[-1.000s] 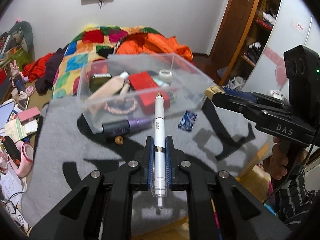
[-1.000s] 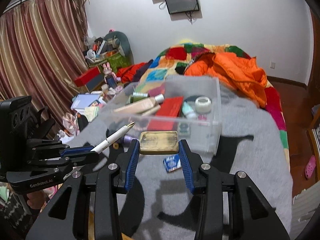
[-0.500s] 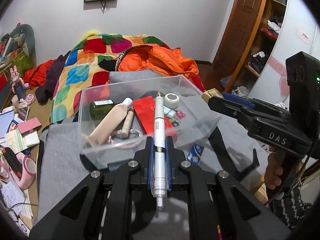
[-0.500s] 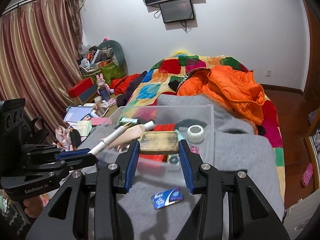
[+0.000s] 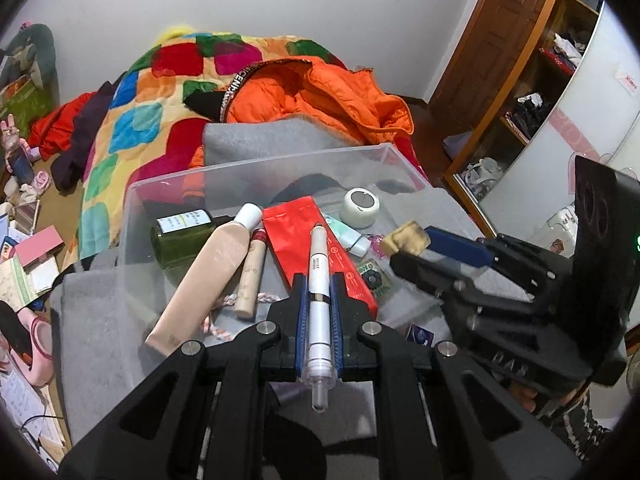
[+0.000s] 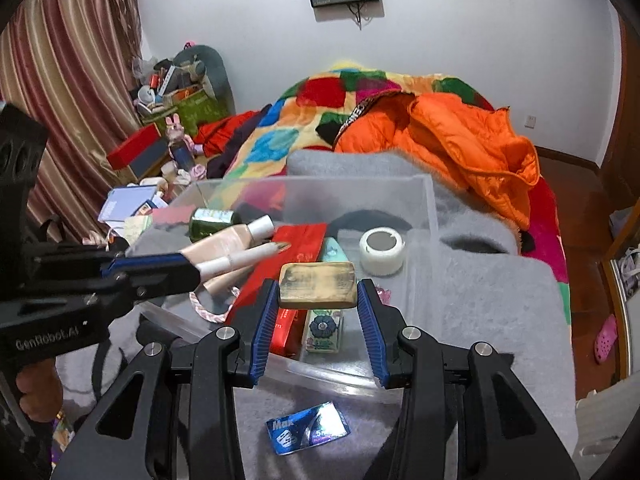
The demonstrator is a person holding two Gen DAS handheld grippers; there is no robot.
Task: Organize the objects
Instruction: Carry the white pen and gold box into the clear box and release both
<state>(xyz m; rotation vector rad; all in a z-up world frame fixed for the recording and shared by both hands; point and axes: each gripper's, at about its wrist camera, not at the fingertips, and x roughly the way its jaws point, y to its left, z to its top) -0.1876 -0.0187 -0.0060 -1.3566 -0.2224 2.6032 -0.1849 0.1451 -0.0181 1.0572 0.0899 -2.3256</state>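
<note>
My left gripper (image 5: 319, 280) is shut on a white pen (image 5: 319, 252) that points forward over the clear plastic bin (image 5: 256, 165). In the right wrist view the same gripper (image 6: 192, 268) comes in from the left, and the pen (image 6: 252, 254) reaches over the bin's contents. My right gripper (image 6: 317, 294) is shut on a worn tan block (image 6: 317, 284), held above the bin's near right part. From the left wrist view this gripper (image 5: 410, 250) and the block (image 5: 400, 236) hang at the bin's right side. In the bin (image 6: 428, 200) lie a green bottle (image 5: 180, 236), a beige tube (image 5: 208, 276), a red packet (image 5: 296, 224) and a tape roll (image 6: 382, 250).
The bin stands on a grey blanket (image 6: 492, 312) on a bed. A blue foil packet (image 6: 306, 428) lies on the blanket just in front of the bin. Behind it are an orange jacket (image 6: 448, 148) and a patchwork quilt (image 5: 132, 128). Clutter covers the floor at left (image 6: 132, 200).
Both grippers have moved forward from in front of the bin to over it, so the bin looks nearer and lower. The pen and the tan block stay gripped.
</note>
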